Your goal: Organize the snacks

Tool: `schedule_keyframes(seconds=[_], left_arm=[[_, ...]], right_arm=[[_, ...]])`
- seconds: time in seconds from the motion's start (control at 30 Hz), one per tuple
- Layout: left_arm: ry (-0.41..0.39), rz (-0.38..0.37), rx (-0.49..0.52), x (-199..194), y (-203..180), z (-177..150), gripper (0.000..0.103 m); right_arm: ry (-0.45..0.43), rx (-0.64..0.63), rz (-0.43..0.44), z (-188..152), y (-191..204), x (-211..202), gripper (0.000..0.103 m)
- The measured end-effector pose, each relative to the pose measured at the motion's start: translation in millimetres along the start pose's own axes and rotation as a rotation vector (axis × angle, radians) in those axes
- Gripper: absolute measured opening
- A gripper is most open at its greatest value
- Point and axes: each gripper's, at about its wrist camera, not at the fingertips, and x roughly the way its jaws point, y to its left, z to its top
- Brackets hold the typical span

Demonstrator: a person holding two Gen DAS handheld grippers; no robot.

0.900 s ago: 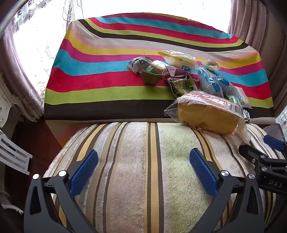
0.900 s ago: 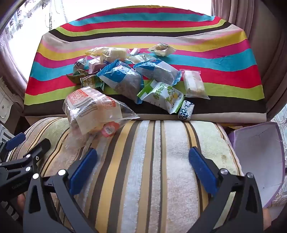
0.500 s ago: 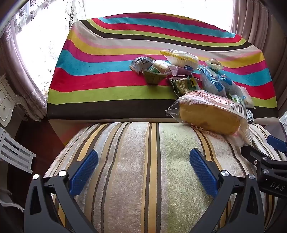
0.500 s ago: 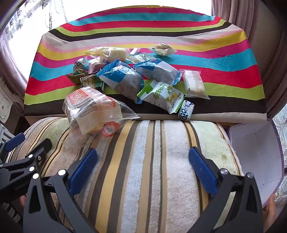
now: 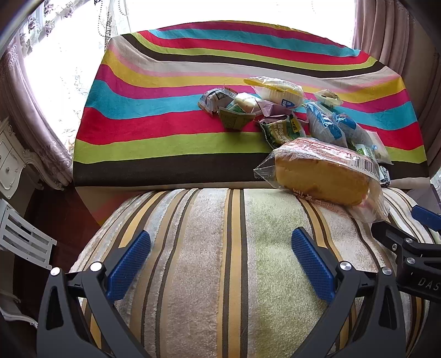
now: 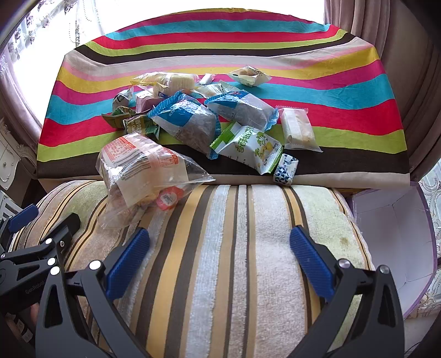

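Strong daylight pours in from the windows (image 5: 226, 11) at the far side, blown out to pure white in both views. The striped tablecloth (image 5: 165, 121) and the snack packets (image 6: 193, 121) are bright, sharp and vivid, with soft shadows falling toward the near side and glints on the clear wrappers. Fisheye distortion bows the edges; the corners go dark.

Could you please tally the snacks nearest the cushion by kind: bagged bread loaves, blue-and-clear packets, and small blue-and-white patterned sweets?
Bagged bread loaf: 1
Blue-and-clear packets: 2
Blue-and-white patterned sweet: 1
Total: 4
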Motion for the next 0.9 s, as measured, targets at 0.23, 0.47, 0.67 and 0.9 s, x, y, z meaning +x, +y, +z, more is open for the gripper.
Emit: schedule_keyframes(seconds=[0.23, 0.47, 0.67, 0.9], left_arm=[[0.001, -0.015, -0.008, 1.3, 2.8, 0.5, 0.099], [0.001, -0.016, -0.007, 1.4, 2.7, 0.6, 0.099], [0.001, -0.016, -0.006, 1.4, 2.6, 0.7, 0.099], [0.0, -0.016, -0.006, 1.6, 2.7, 0.7, 0.099]], right_arm=[[-0.012, 0.0, -0.001, -1.1, -0.3, 0.1, 0.102], [-0.012, 0.0, 0.0, -0.1, -0.4, -0.8, 0.102], [-0.013, 0.001, 0.0, -0.2, -0.4, -0.9, 0.102], [-0.014, 0.001, 0.0, -0.2, -0.4, -1.0, 0.102]])
